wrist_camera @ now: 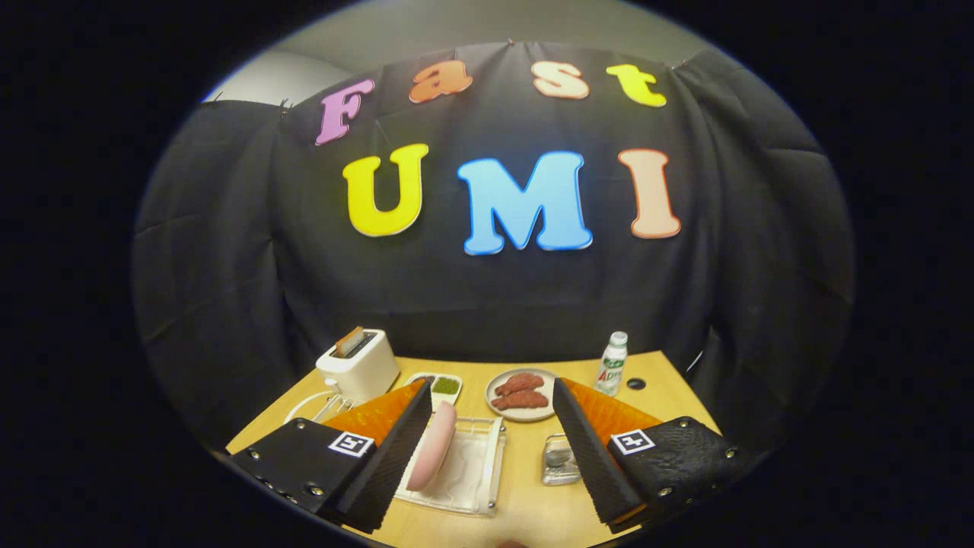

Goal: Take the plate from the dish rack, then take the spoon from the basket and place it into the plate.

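We see the gripper (493, 449) with fingers spread wide, holding nothing. The pink plate (432, 446) stands on edge in the clear dish rack (478, 473), its long axis running away from us beside the left finger.

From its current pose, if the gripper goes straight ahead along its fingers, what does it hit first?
The gripper is open, holding nothing. Straight ahead between the fingers lies bare table, then the plate of sausages, likely the first contact. The pink plate in the dish rack sits beside the left finger, off that line. Depth is uncertain.
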